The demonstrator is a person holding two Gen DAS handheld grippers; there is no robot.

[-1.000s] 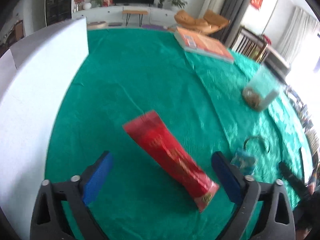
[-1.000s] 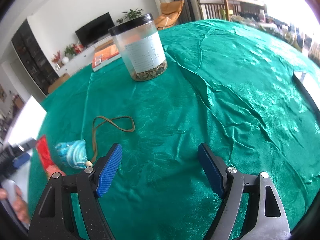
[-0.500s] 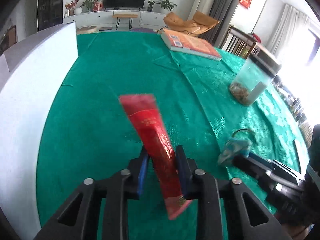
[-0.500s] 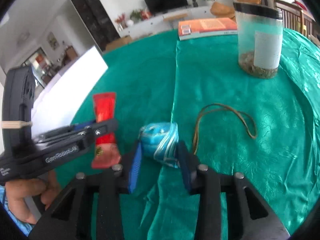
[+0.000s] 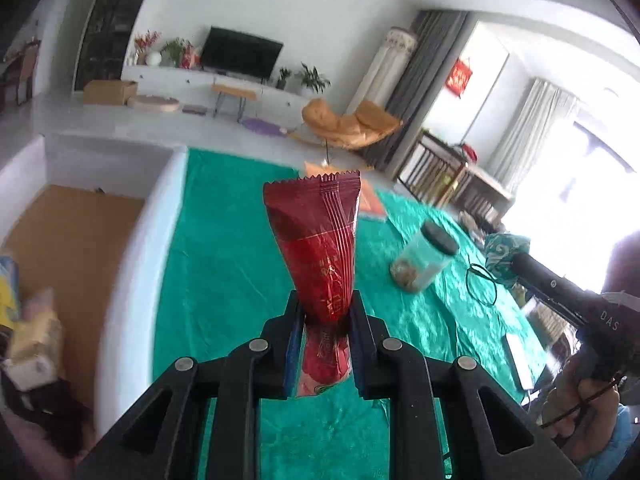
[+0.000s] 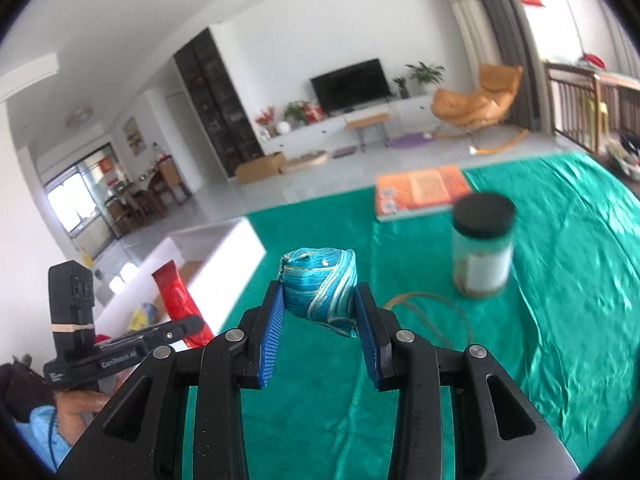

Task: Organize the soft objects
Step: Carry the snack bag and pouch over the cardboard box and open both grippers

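Observation:
My left gripper (image 5: 323, 312) is shut on a red snack packet (image 5: 316, 240) and holds it upright above the green tablecloth (image 5: 224, 280). My right gripper (image 6: 319, 308) is shut on a blue silk pouch (image 6: 318, 284), lifted off the table; its brown cord (image 6: 424, 304) trails down to the cloth. In the left wrist view the pouch (image 5: 505, 254) shows at the right, at the tip of the right gripper. In the right wrist view the red packet (image 6: 176, 300) shows at the left, in front of the white box (image 6: 224, 252).
A white box (image 5: 132, 280) with a brown floor stands at the table's left and holds several soft items (image 5: 32, 340). A clear jar with a black lid (image 6: 482, 248) and an orange book (image 6: 420, 190) sit on the cloth further back.
Both grippers closed on their objects and lifted them off the table. The packet now stands upright in the left gripper; the pouch hangs in the right one.

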